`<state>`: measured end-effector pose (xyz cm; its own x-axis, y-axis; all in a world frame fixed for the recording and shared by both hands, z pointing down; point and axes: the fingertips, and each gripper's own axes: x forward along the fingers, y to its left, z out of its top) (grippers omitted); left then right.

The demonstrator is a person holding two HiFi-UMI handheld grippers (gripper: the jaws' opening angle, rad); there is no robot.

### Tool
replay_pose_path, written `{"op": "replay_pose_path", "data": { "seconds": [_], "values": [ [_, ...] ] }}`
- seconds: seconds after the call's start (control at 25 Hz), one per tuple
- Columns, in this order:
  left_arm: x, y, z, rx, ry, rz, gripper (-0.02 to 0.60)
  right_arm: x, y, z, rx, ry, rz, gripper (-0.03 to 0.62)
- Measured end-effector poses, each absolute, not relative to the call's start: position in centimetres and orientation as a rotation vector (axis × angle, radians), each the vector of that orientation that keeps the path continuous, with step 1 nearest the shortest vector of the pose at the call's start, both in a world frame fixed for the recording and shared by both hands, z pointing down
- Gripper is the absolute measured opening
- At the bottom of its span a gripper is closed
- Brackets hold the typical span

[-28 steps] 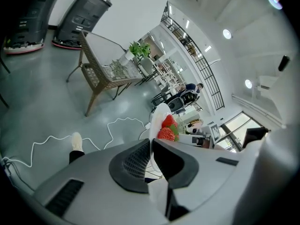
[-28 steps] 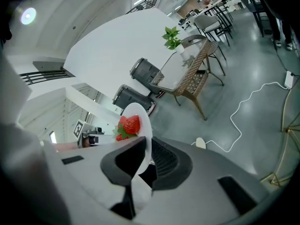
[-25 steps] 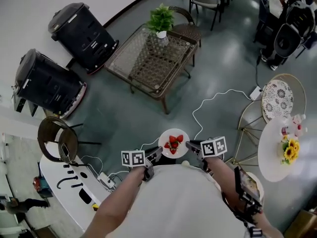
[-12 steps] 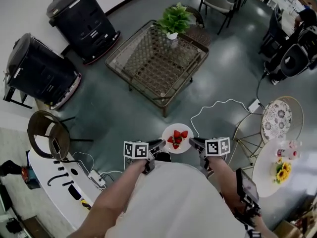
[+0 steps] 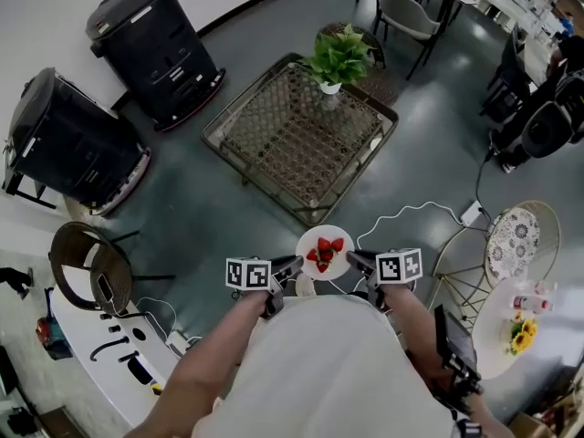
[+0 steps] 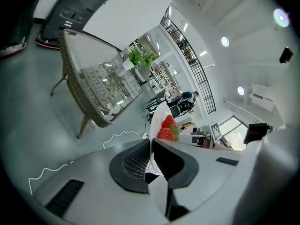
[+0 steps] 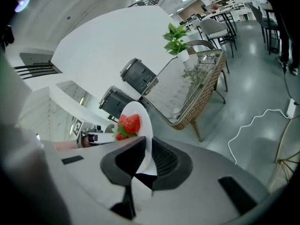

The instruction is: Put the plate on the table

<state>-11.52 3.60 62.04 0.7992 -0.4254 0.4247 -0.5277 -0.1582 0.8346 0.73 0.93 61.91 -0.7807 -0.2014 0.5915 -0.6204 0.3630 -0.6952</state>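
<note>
A small white plate [image 5: 324, 253] with strawberries [image 5: 325, 252] on it hangs in the air above the grey floor, in front of the person's chest. My left gripper [image 5: 297, 265] is shut on the plate's left rim and my right gripper [image 5: 351, 258] is shut on its right rim. In the left gripper view the plate's edge [image 6: 154, 121] sits between the black pads, with the strawberries [image 6: 166, 128] just beyond. The right gripper view shows the plate [image 7: 143, 125] clamped the same way. The wicker table with a glass top [image 5: 301, 135] stands a short way ahead.
A potted green plant [image 5: 338, 57] stands at the table's far corner. Two black machines [image 5: 146, 44] sit at the left by the wall. A white cable [image 5: 411, 217] snakes over the floor. A round white side table with flowers [image 5: 525, 322] and wire-frame chairs stand at the right.
The person has stepped toward the wicker table, which now lies closer and more centred. Both grippers keep their hold on the plate, which has risen slightly in the view.
</note>
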Motion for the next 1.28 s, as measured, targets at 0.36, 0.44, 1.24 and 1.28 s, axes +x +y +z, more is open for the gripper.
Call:
{"op": "replay_pose_path", "data": {
  "seconds": [0.36,0.44,1.24,1.28],
  "values": [
    [-13.4,-0.1,61.0,1.785,-0.744,0.068,0.015,-1.3,-3.2,60.5,0.72,-2.226,1.334,0.038],
    [-13.8,-0.6,61.0,1.781,-0.75,0.075,0.016,-1.7,-3.8,60.8,0.714,-2.213,1.342,0.038],
    [-16.6,-10.8,62.3,1.7,-0.838,0.092,0.015,-5.2,-15.1,64.6,0.499,-2.119,1.465,0.038],
    [-16.5,-11.2,62.5,1.696,-0.835,0.092,0.015,-5.1,-15.6,64.8,0.494,-2.114,1.469,0.038]
  ]
}}
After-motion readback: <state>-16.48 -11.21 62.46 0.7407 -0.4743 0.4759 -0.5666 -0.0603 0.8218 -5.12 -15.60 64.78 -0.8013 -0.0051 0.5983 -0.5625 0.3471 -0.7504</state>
